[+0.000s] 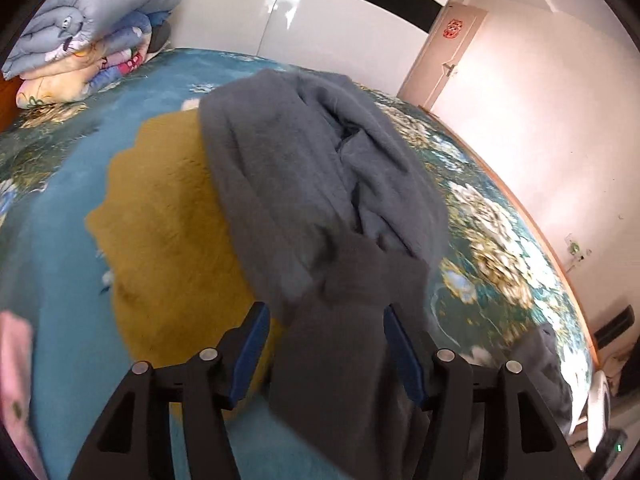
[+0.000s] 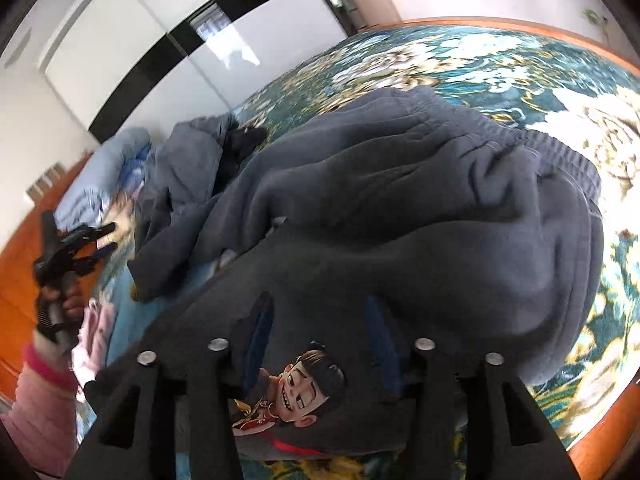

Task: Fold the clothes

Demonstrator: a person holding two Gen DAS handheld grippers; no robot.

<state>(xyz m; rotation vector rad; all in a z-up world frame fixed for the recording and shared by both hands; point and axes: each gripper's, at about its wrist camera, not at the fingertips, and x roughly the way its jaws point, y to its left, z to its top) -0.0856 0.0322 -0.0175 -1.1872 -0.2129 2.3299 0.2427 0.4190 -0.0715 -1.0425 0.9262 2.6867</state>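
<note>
On the bed [image 1: 120, 92], grey sweatshirt [image 1: 304, 184] stretches lengthwise away between left gripper's [image 1: 324, 356] parted jaws.

grey garment [image 1: 304, 184] — between spread fingers [image 1: 250, 352] | on bed [image 1: 60, 208]

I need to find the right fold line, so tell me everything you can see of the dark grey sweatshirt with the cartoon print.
The dark grey sweatshirt looks like thick, soft fleece. It lies crumpled and partly folded on the floral blue bedspread, with a ribbed band bunched along its far edge. A cartoon figure print faces up near the right gripper, whose blue fingers stand apart over the fabric. One long part stretches across a mustard yellow mat to between the left gripper fingers.
</note>
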